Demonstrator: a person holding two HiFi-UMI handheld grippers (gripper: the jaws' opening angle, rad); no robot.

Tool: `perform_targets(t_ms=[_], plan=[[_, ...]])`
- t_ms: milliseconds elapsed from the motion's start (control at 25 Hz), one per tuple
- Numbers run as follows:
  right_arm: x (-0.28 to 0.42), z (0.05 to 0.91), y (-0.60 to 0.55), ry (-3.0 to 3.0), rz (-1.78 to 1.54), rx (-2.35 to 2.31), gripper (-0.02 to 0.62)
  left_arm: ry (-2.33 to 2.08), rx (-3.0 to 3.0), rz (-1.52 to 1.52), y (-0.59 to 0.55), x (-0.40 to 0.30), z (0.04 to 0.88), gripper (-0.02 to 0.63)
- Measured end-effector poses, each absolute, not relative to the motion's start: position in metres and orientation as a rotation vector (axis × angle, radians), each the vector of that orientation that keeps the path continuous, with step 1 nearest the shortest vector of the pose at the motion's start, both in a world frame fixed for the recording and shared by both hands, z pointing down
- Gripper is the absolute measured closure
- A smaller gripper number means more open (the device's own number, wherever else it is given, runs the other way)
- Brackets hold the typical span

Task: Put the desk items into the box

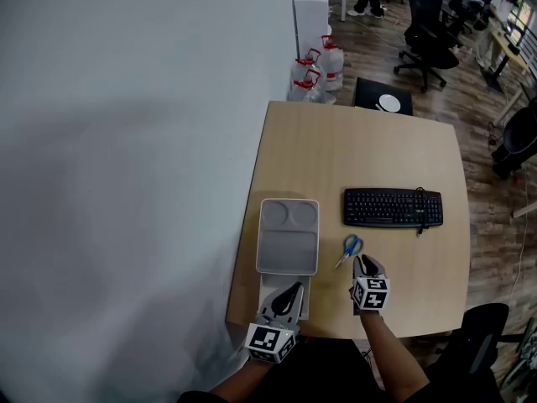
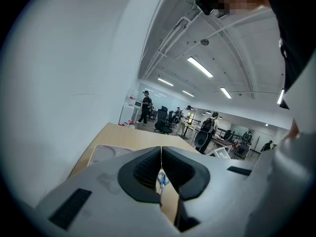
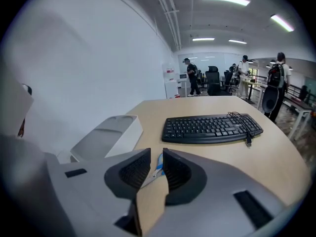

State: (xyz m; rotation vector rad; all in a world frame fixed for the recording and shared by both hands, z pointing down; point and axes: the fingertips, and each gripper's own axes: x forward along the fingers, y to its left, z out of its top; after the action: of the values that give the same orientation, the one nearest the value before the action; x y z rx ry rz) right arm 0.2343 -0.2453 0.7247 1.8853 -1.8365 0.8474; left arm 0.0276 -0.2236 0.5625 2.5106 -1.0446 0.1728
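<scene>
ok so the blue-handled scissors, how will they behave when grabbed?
The scissors look like rigid metal and plastic, so probably stiff and light. They lie flat on the smooth desk, so they could slide when nudged. Blades look closed; they might pivot open if lifted by one loop.

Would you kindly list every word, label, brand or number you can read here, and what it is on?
No text can be read.
Keyboard: key legends and logo too small.
Jugs: labels blurred.
Cabinet: red label too small.
Cubes: square markers only, no letters.
</scene>
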Motion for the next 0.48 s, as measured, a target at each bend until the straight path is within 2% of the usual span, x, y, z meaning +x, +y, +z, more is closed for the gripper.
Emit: perform_targets(t_ms=[480], plan=[[0.254, 0.797, -0.287, -1.624, 1.055, 1.995, 0.427, -0.994, 2.474, 0.200, -0.256, 0.019, 0.590, 0.591]])
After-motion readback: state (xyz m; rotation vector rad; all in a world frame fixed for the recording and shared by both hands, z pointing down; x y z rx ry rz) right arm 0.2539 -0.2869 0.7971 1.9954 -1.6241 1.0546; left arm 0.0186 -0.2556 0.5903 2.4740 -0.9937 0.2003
